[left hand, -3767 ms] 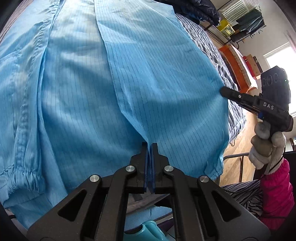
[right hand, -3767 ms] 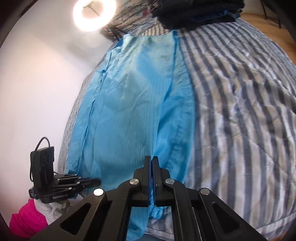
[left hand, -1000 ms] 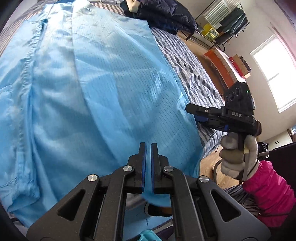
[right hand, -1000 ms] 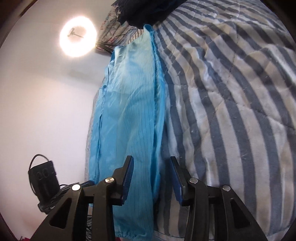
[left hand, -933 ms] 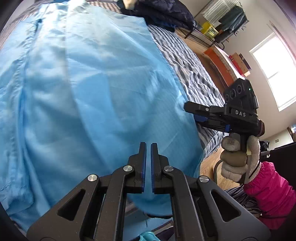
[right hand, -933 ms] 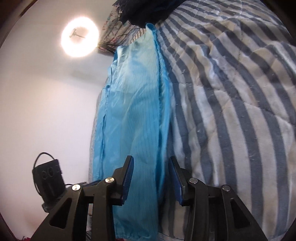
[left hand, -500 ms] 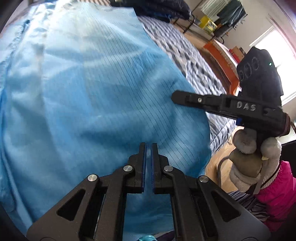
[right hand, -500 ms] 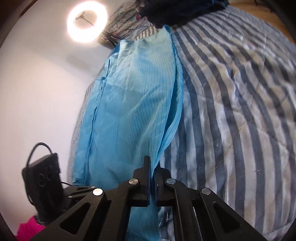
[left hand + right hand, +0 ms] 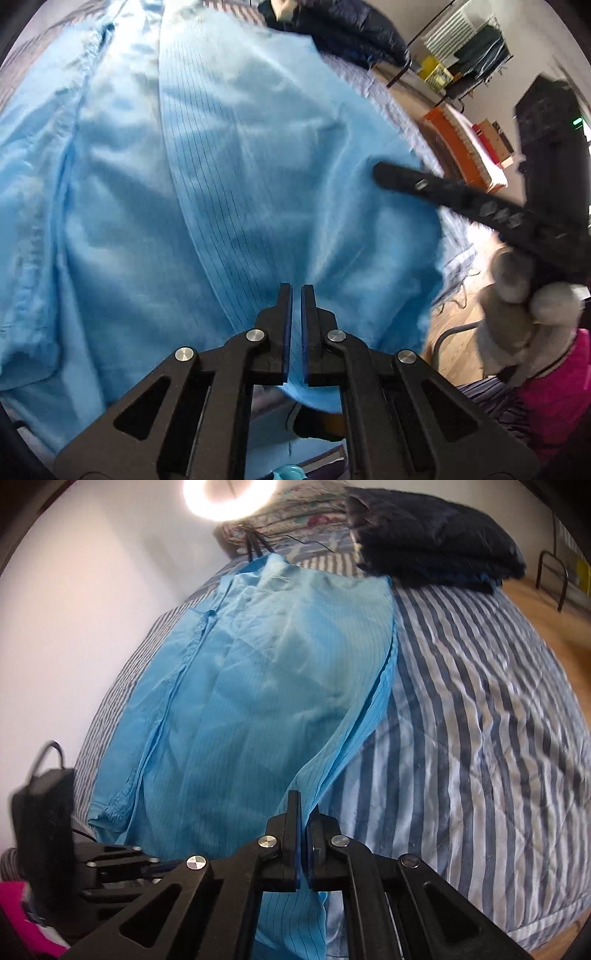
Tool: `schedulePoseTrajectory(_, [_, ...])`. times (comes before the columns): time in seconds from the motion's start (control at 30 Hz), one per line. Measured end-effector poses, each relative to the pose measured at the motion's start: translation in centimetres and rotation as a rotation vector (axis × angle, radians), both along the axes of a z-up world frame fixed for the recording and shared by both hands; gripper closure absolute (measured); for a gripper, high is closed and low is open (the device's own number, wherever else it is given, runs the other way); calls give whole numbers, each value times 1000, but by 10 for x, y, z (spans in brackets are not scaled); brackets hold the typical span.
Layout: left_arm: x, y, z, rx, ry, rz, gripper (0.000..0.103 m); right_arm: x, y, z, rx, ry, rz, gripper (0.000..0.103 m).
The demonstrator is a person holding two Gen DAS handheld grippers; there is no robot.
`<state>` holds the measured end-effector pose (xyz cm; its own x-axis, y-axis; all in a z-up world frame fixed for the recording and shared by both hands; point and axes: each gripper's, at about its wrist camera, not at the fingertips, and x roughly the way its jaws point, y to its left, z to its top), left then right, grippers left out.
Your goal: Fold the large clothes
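Blue garment [image 9: 258, 709] | both tools angled down | left tool [image 9: 296, 291] pinching it | right tool [image 9: 302, 801] pinching it

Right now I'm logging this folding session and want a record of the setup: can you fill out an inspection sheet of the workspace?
Surface: bed with a blue-and-white striped quilt.
Job's things: light blue garment spread lengthwise on the quilt, its right edge lifted off the bed.
Clutter: dark folded bedding at the head of the bed, beyond the garment.
Grippers: left claw shut on the garment's near hem; right claw shut on the lifted edge.
Cables: thin dark cords near the lamp; a cord on the left claw's camera box.
Surroundings: ring lamp, white wall, wood floor, clothes rack.
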<state>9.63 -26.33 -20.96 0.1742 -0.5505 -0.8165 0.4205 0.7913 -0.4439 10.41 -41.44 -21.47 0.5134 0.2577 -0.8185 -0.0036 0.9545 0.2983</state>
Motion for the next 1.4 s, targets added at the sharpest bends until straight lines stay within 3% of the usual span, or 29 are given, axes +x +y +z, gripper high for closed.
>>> schedulePoseTrajectory(0.2, [-5,65,79,-96,-106,70,103,-1,27,17,-111,-42,65,103])
schedulePoseTrajectory(0.37, [7,145,121,-51,-259,199,103,2,67,27,-232,-73,152,103])
schedulePoseTrajectory(0.6, [39,250,119,-179,-184,468,103,14,148,26,-383,-104,314,103])
schedulePoseTrajectory(0.83, [32,278,111,-168,-192,491,103,21,232,-13,-541,-54,516,103])
schedulePoseTrajectory(1.0, [27,287,114,-173,-197,500,103,19,251,-32,-622,-29,580,103])
schedulePoseTrajectory(1.13, [26,286,114,-173,-191,491,103,18,248,-35,-590,-15,583,103])
schedulePoseTrajectory(1.23, [24,281,115,-172,-192,476,103,18,238,-27,-486,9,591,85])
schedulePoseTrajectory(1.27, [24,279,117,-172,-194,471,103,16,233,-22,-437,12,597,75])
schedulePoseTrajectory(1.4, [25,275,121,-180,-200,458,103,12,208,12,-254,-3,582,67])
